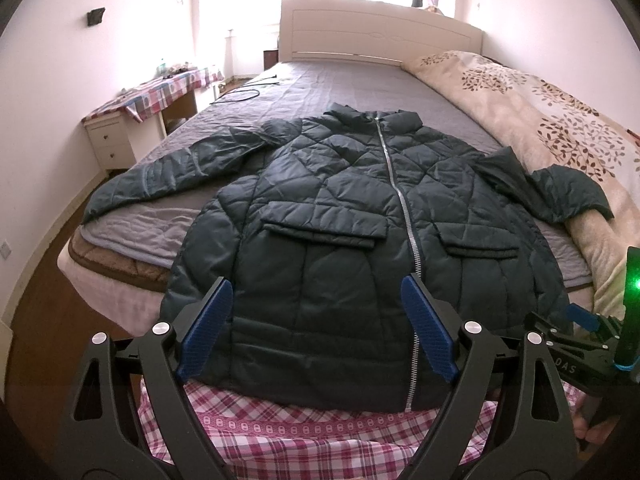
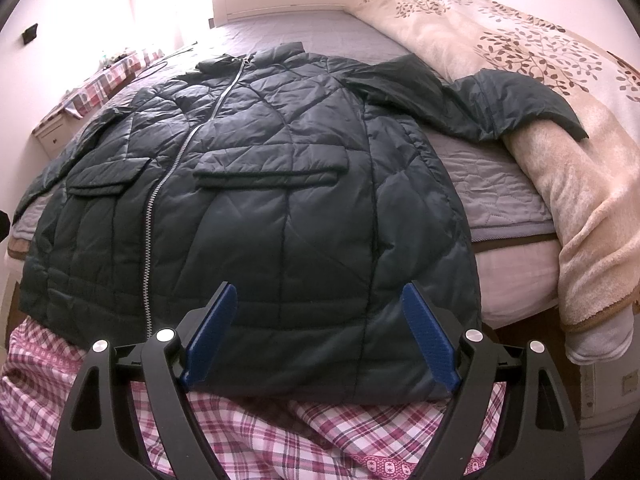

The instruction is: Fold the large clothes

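A dark green quilted jacket (image 1: 340, 216) (image 2: 256, 184) lies face up on the bed, zipped with a silver zipper (image 1: 400, 200), both sleeves spread out. Its left sleeve (image 1: 160, 176) reaches toward the bed's left edge. Its right sleeve (image 2: 500, 100) rests partly on the blanket. My left gripper (image 1: 316, 292) stands open just above the hem, left of the zipper. My right gripper (image 2: 318, 296) is open too, over the hem on the jacket's right side. Neither holds anything. The right gripper also shows at the left wrist view's right edge (image 1: 580, 320).
The bed has a grey quilted cover (image 1: 320, 88) and a white headboard (image 1: 380, 28). A beige leaf-print blanket (image 2: 540, 72) is piled along the right side. Pink plaid fabric (image 1: 320, 432) lies below the hem. A cable (image 1: 240, 94) lies far left; a side table (image 1: 160, 92) stands beyond.
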`<state>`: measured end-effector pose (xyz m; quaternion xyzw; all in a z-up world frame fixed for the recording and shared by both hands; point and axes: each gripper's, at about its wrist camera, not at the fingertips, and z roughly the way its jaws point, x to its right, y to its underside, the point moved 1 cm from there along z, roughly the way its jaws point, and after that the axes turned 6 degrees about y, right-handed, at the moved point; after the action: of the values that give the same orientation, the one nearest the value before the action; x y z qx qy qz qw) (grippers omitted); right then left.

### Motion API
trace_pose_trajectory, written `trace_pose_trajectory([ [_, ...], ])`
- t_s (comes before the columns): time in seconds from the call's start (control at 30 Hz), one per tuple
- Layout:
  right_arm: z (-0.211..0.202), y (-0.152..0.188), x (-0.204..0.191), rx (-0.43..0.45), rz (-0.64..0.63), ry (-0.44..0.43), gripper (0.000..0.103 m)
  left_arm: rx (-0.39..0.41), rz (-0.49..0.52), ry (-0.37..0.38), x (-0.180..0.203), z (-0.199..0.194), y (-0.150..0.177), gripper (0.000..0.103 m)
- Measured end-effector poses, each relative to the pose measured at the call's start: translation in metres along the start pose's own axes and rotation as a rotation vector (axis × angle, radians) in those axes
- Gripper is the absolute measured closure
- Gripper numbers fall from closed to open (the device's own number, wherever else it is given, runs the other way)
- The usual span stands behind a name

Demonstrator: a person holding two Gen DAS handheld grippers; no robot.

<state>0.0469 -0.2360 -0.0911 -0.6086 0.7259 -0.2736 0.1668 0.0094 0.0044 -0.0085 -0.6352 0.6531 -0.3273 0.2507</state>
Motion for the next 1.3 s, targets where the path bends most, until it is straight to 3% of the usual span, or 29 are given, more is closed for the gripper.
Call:
trace_pose_trajectory([
  [1.3,-0.0083,-0.0029,-0.0072,0.018,-0.019,-0.002,0.021,-0.015,0.007,-0.004,0.0034,-0.0022,0.0079,0.014],
])
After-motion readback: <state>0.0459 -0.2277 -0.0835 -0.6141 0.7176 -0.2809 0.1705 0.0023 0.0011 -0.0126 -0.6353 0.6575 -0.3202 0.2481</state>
